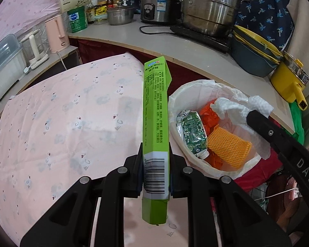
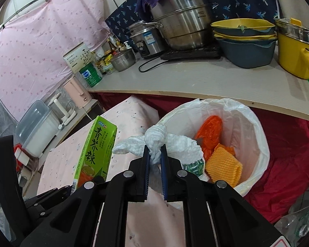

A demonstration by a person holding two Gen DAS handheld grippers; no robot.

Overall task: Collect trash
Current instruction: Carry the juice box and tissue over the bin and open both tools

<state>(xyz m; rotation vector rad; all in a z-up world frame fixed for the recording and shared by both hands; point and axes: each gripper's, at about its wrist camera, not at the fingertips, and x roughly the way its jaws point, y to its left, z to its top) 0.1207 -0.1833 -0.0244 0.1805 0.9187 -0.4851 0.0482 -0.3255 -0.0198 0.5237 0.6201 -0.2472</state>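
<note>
Jaws of the left gripper (image 1: 155, 177) clamp a long green carton (image 1: 155, 123) near its barcode end; right gripper (image 2: 155, 164) pinches crumpled white tissue (image 2: 160, 142), seemingly over the lined bin (image 2: 255, 123).

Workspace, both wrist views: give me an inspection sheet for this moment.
Surface: pink patterned cloth over a low table, bare of trash where visible.
Job's things: green carton; white paper wad; lined bin holding orange wrappers, a yellow foam net and a green pouch.
Clutter: pots, rice cooker, basins, bottles and kettles on the counter.
Grippers: left hand-held gripper shut on green carton; right hand-held gripper shut on white paper wad.
Cables: black cord on the counter.
Surroundings: pink curtain, red cloth below.
</note>
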